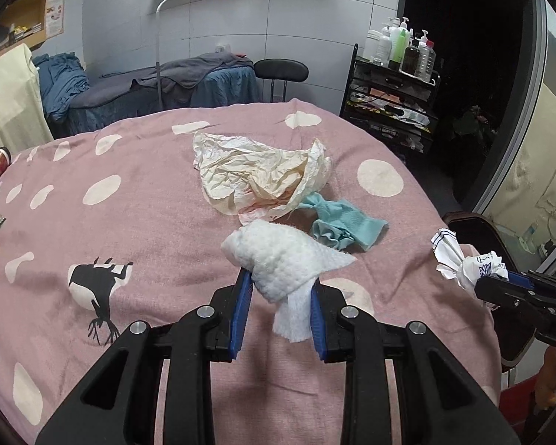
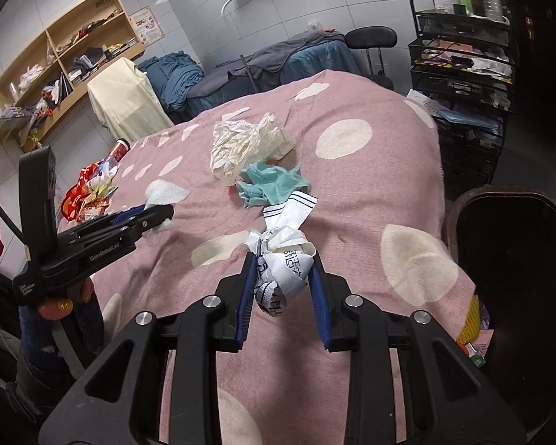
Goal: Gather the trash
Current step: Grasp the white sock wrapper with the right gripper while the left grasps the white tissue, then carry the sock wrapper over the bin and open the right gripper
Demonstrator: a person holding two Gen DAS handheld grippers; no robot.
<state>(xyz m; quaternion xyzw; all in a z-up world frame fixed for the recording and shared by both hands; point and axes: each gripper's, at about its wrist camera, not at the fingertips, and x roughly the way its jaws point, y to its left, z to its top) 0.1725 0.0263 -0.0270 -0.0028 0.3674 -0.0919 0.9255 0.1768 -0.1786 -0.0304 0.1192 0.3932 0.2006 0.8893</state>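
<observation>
My left gripper (image 1: pixel 280 278) is shut on a white quilted tissue (image 1: pixel 281 256), held above the pink dotted cloth (image 1: pixel 137 222). My right gripper (image 2: pixel 282 263) is shut on a crumpled white printed wrapper (image 2: pixel 285 256); it also shows in the left wrist view (image 1: pixel 463 259) at the right. A crumpled cream paper (image 1: pixel 255 174) and a teal cloth scrap (image 1: pixel 341 226) lie on the cloth at the middle. In the right wrist view the cream paper (image 2: pixel 244 141) and the teal scrap (image 2: pixel 270 181) lie ahead, and the left gripper (image 2: pixel 155 215) holds the tissue (image 2: pixel 165 193) at the left.
A dark brown bin (image 2: pixel 511 259) stands at the table's right edge. Snack wrappers and a red can (image 2: pixel 92 189) lie at the left edge. A black rack with bottles (image 1: pixel 396 85), a massage bed (image 1: pixel 174 81) and a stool (image 1: pixel 281 70) stand behind.
</observation>
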